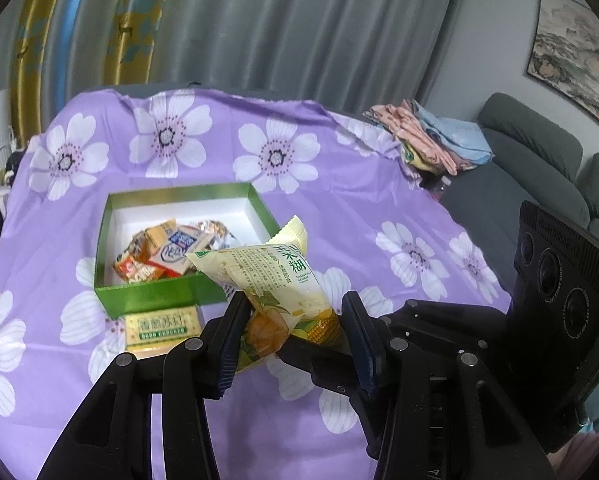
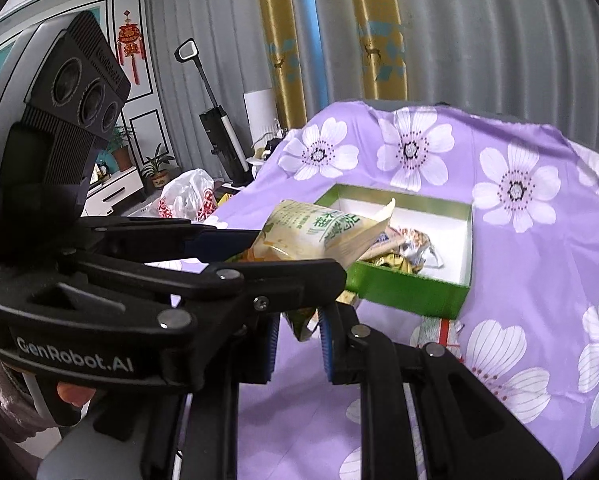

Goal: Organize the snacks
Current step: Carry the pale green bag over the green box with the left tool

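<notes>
Both tools (image 1: 295,332) (image 2: 299,340) pinch corn packet (image 1: 275,280) before box (image 1: 147,296).

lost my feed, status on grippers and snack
Left gripper shut on corn pouch, right gripper pinching its corner. Pouch held above green box. Nothing blocking.

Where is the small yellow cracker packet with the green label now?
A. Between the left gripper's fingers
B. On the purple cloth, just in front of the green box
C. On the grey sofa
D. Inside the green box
B: the cracker packet lies on the cloth against the near wall of the green box, outside it.
</notes>
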